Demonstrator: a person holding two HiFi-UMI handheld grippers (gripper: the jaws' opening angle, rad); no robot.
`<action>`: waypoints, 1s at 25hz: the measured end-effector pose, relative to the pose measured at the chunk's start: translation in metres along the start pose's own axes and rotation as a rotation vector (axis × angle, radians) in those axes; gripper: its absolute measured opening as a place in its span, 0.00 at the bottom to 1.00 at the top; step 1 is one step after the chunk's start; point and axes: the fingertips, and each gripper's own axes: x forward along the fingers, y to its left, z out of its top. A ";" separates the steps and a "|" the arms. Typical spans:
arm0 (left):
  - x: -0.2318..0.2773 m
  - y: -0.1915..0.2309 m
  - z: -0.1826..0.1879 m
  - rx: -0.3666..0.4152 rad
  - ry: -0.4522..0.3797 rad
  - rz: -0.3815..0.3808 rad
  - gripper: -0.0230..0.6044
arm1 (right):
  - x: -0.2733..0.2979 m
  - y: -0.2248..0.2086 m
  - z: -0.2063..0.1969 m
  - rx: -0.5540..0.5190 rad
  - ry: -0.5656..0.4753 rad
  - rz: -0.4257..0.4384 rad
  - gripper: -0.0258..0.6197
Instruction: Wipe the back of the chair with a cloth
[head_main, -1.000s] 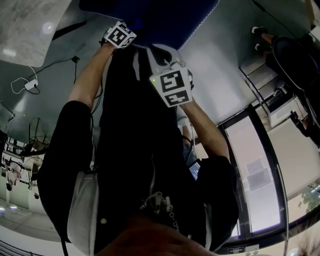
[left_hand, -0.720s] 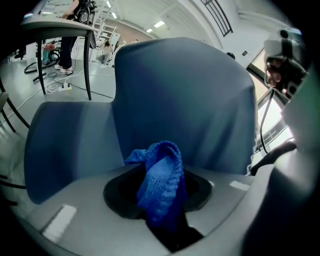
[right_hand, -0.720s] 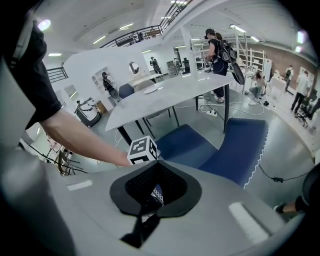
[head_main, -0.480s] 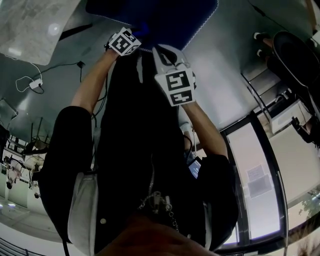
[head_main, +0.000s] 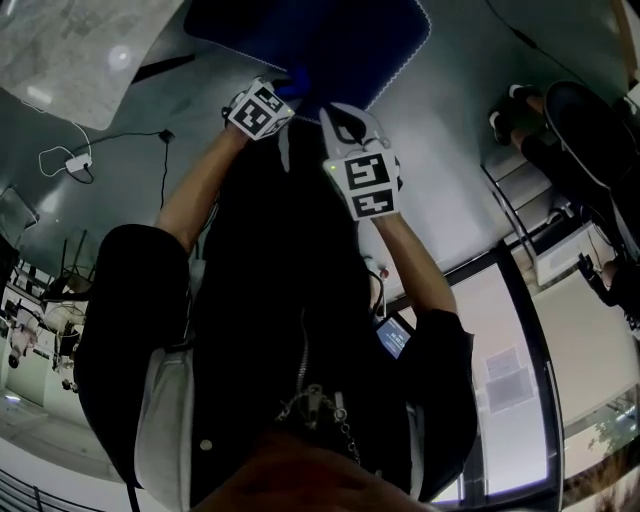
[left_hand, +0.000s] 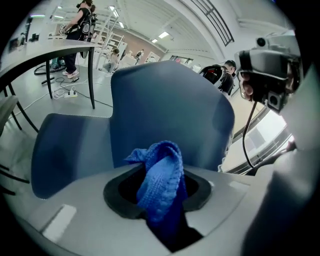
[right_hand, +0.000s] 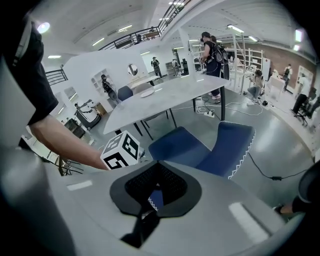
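Two grippers: the left gripper (left_hand: 161, 210) has its jaws clamped on the bunched blue cloth (left_hand: 161, 172) (likely soft, light, floppy; best pinched mid-fold) near the chair back (left_hand: 170, 107), while the right gripper (right_hand: 150, 200) shows jaws nearly together.

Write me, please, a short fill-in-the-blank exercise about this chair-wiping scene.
1. The left gripper is shut on a ___.
2. The cloth and the chair are both ___.
3. In the right gripper view, a pale ___ stands beyond the chair.
Missing words: cloth; blue; table.
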 end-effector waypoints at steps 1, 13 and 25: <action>-0.002 -0.004 0.004 -0.006 -0.004 0.007 0.24 | -0.002 -0.003 0.001 -0.003 0.000 0.003 0.04; -0.014 -0.048 0.049 -0.042 -0.043 0.018 0.24 | -0.016 -0.048 0.027 -0.025 -0.037 0.032 0.04; -0.043 -0.099 0.070 0.038 -0.133 -0.051 0.24 | -0.043 -0.045 0.048 -0.045 -0.147 -0.046 0.04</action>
